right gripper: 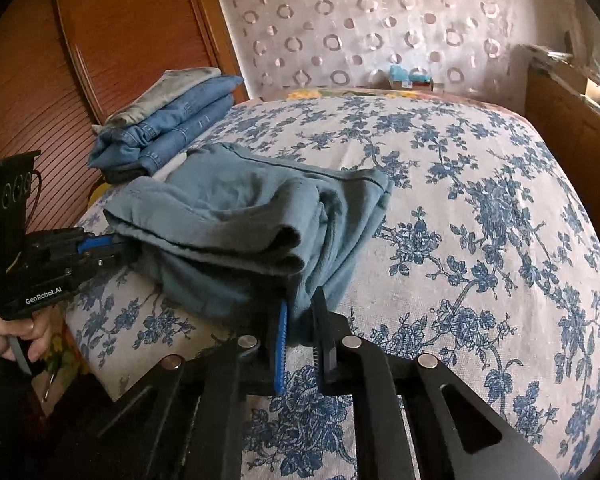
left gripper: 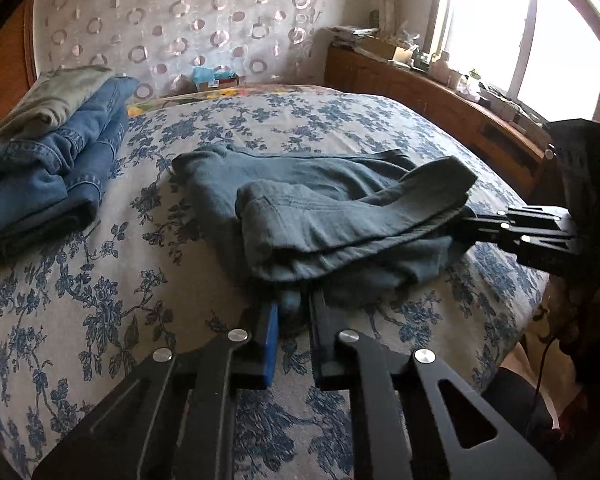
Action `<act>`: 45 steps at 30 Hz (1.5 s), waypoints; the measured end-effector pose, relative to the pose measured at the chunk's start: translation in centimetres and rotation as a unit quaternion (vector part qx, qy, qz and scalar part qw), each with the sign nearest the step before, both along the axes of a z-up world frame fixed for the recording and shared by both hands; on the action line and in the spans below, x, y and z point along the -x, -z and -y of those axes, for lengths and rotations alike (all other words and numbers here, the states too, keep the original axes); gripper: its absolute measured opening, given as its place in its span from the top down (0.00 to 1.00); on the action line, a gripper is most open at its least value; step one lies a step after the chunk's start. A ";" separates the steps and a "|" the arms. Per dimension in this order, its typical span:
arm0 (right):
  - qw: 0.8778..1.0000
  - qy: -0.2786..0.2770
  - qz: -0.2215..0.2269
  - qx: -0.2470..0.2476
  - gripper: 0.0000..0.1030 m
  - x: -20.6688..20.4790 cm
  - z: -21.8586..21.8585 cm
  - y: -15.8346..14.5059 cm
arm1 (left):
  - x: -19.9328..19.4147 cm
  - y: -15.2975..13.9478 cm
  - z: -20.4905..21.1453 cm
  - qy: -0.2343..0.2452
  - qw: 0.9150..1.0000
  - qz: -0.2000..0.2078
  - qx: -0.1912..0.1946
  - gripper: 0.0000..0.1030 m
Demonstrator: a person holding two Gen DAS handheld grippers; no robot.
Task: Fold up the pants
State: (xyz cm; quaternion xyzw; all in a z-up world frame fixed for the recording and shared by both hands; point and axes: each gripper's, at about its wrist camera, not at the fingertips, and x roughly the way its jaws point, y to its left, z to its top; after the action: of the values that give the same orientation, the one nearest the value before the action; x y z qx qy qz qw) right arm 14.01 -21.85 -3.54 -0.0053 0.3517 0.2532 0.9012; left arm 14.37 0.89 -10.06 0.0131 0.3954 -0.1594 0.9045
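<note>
Left wrist view: your left gripper [left gripper: 294,312] pinches the near edge of the teal pants [left gripper: 320,208], bundled mid-bed [left gripper: 100,280] toward its near edge; the loose top flap could slide off if you lift unevenly. Right wrist view: your right gripper [right gripper: 302,326] pinches a thick corner wad, which may slip layers.

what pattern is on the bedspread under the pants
Blue flowers and leafy branches on a pale grey-white bedspread, clearest in the right wrist view.
</note>
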 end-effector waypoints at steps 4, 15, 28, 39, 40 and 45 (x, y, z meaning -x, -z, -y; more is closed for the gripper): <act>1.000 -0.001 0.015 -0.005 0.91 1.7 0.7 -0.7 | 2.5 -1.4 0.1 0.015 1.000 0.007 0.016 0.87; 0.999 -0.030 0.017 0.040 0.87 4.6 0.5 -0.3 | 4.1 -1.6 0.1 0.015 1.000 0.006 0.016 0.70; 0.996 -0.026 0.050 0.072 0.71 0.7 -2.1 -2.3 | -1.6 -2.5 0.1 -0.010 1.000 0.011 -0.005 0.64; 0.997 -0.022 0.050 0.060 0.70 -1.1 -2.0 -2.6 | -3.5 -1.5 -0.5 -0.007 1.000 -0.001 0.005 0.64; 0.997 -0.025 0.044 0.064 0.70 -1.2 -2.1 -2.3 | -3.5 -1.4 -0.5 -0.007 1.000 -0.001 0.008 0.64; 0.997 -0.030 0.032 0.063 0.70 -2.2 -2.1 -1.9 | -3.4 -1.3 -0.3 -0.005 1.000 0.010 0.003 0.78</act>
State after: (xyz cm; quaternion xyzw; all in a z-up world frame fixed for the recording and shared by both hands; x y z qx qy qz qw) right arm 16.24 -19.77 -1.69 -0.0804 0.3377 0.2577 0.9017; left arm 17.72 1.19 -8.72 0.0094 0.3862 -0.1558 0.9091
